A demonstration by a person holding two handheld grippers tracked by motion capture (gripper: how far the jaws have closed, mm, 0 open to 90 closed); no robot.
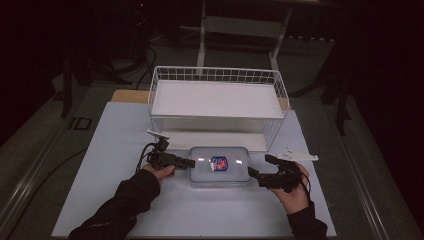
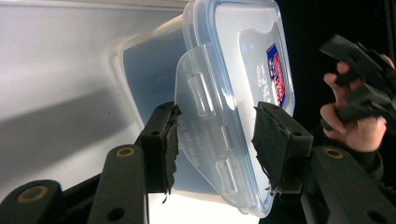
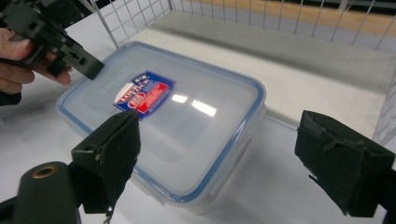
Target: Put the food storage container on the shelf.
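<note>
- The clear lidded container (image 1: 220, 165) lay flat on the desk (image 1: 120, 130), squarely between both hand-held grippers.
- The left hand-held gripper (image 2: 215, 144) was clamped across the lid's side latch flap (image 2: 205, 135), pads at either side.
- The right hand-held gripper (image 3: 215, 158) sat spread wide just off the container's other end, grasping nothing.
- Beyond both, the white wire basket (image 1: 218, 75) stood.

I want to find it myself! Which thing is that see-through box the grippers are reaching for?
Look at the white wire basket at the back of the white table. Right in front of it lies the clear plastic box, between the left gripper and right gripper. Its snap-on lid carries a red and blue sticker.
</note>
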